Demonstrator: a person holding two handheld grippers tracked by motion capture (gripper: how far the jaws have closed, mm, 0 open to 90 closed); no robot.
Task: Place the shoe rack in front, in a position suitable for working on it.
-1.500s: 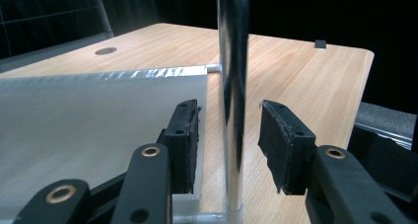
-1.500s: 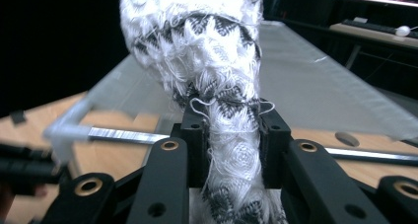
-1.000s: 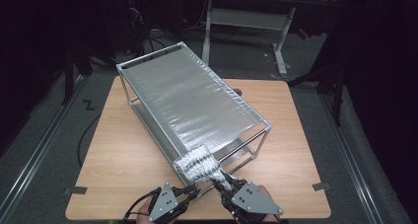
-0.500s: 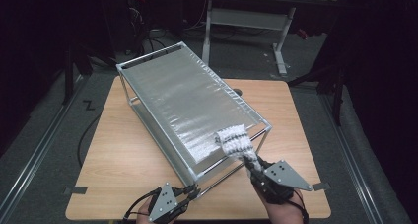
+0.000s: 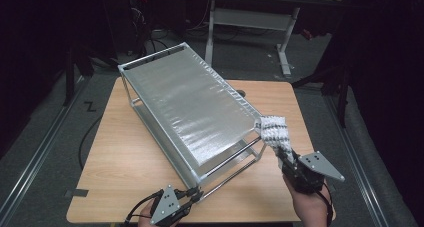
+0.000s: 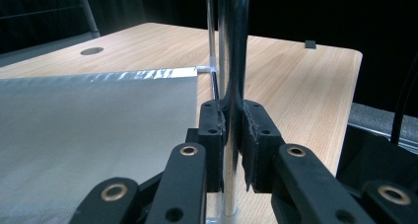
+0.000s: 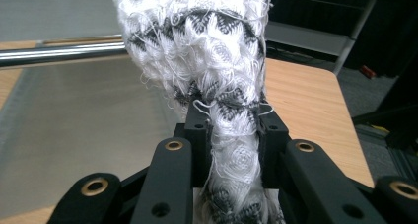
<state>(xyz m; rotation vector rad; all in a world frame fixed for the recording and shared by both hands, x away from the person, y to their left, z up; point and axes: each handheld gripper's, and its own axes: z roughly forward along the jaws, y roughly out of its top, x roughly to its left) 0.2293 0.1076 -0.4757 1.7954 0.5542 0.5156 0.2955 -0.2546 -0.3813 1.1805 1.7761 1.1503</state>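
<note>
At lower centre the left gripper [image 5: 192, 196] lies low on the surface [image 5: 120, 152] — fingers clenched on the rack's corner post [image 6: 231, 61] — while the right gripper [image 5: 286, 156], lower right, angles up-left, clamping the cloth [image 5: 275, 131] against the rack [image 5: 185, 99] corner.

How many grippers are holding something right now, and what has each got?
2. The left gripper is clamped on the rack's near corner post; the right gripper grips the white cloth at the rack's right end.

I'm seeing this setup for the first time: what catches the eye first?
A big metal rack with silvery shelf sheets stands slantwise across the wooden table. The right gripper presses a white, black-patterned cloth to the rack's right corner, while the left gripper clamps a chrome post at its near corner.
</note>
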